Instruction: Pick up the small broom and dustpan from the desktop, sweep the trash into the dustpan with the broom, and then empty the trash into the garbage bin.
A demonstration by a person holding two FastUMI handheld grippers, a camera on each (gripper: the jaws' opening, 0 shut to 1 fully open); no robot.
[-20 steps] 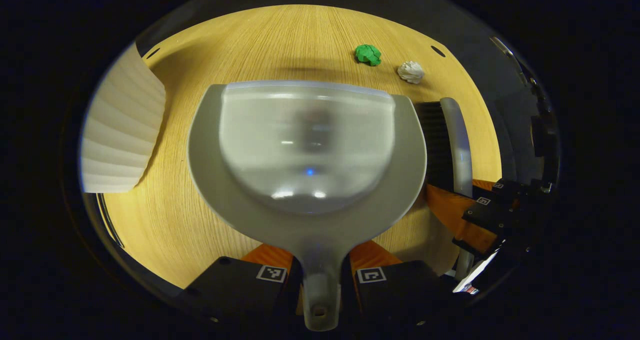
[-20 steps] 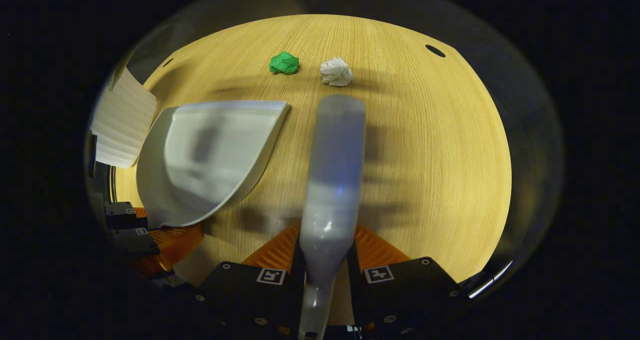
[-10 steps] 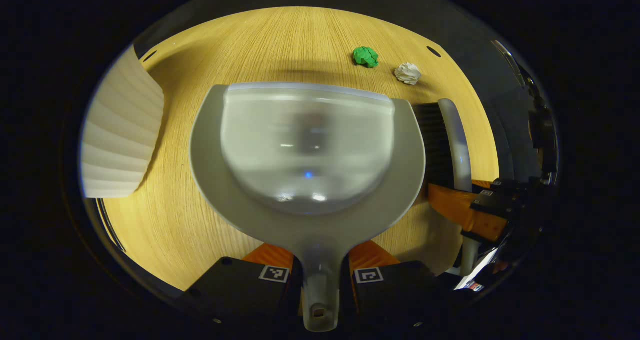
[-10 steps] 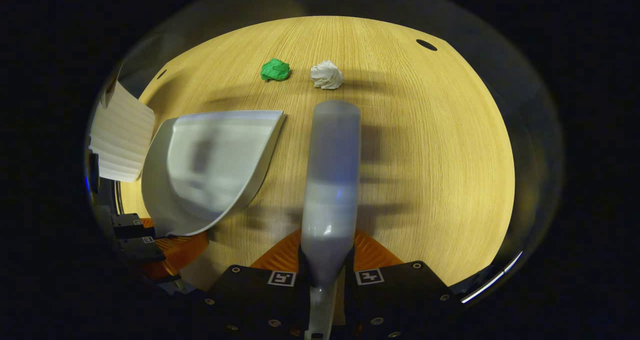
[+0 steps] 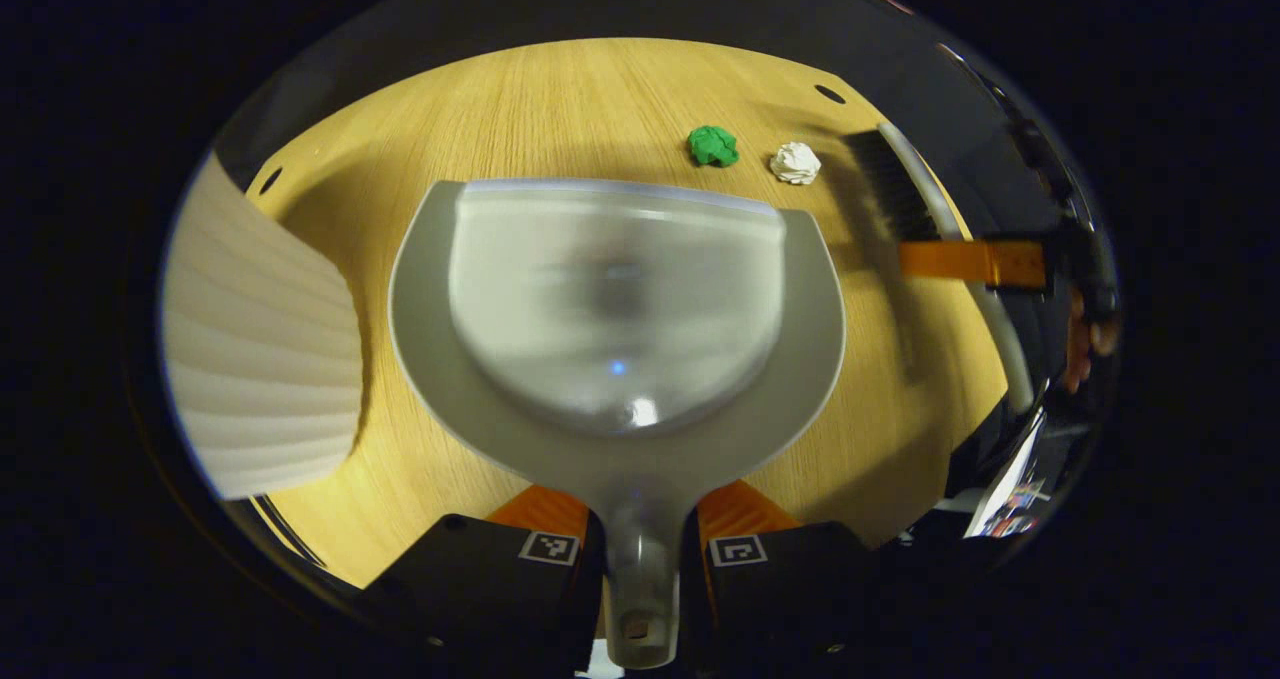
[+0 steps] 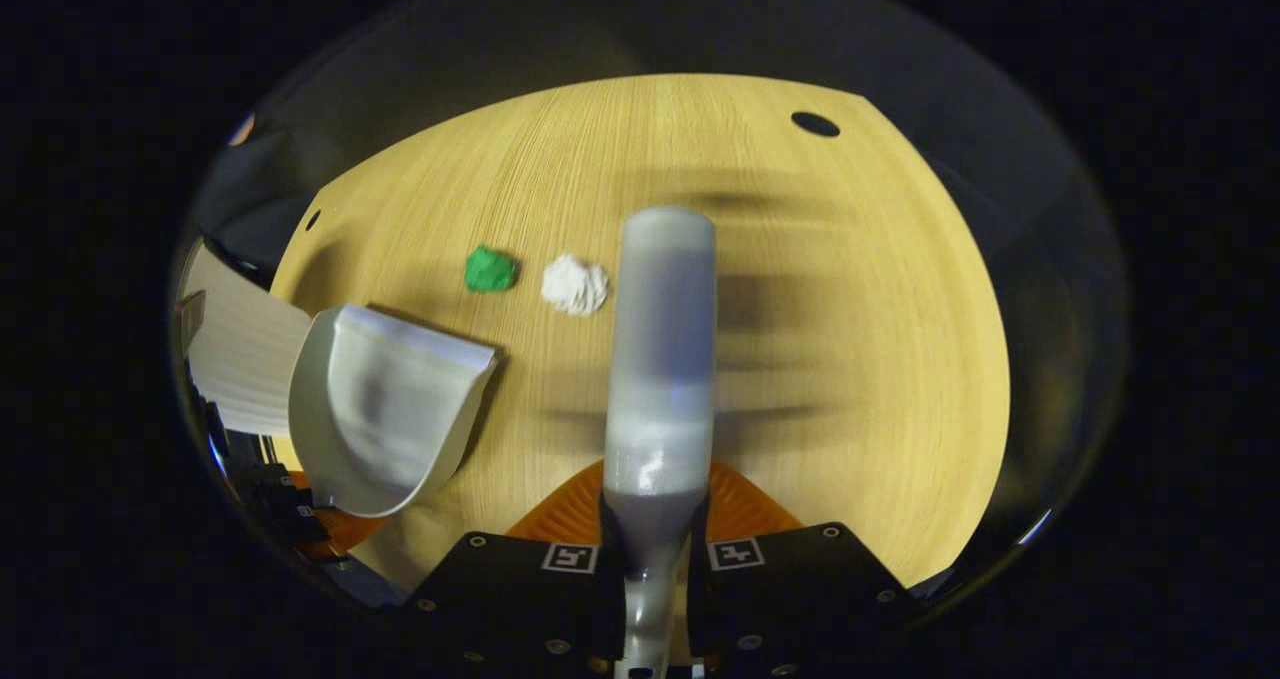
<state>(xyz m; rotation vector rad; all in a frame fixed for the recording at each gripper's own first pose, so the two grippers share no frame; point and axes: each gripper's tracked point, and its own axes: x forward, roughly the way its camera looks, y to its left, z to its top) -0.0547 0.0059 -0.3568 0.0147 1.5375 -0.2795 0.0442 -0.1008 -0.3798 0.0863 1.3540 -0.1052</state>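
Observation:
My left gripper (image 5: 640,534) is shut on the handle of the grey dustpan (image 5: 615,319), which it holds over the wooden desktop (image 5: 560,109) with its mouth facing the far side. My right gripper (image 6: 655,534) is shut on the handle of the small grey broom (image 6: 662,339). In the left gripper view the broom (image 5: 920,199) with black bristles hangs at the right, raised off the desk. A green paper ball (image 5: 713,146) and a white paper ball (image 5: 795,162) lie beyond the dustpan's lip. In the right gripper view the white ball (image 6: 575,284) sits just left of the broom head, the green ball (image 6: 490,268) beside it.
A white ribbed garbage bin (image 5: 260,349) stands at the left of the dustpan, seen again in the right gripper view as the bin (image 6: 245,364) behind the dustpan (image 6: 385,409). Small dark holes (image 6: 815,124) mark the desktop's far edge.
The right gripper has lifted the broom and carried it forward, beside the paper balls. The dustpan has risen slightly and drawn back a little; the bin looms larger on its left.

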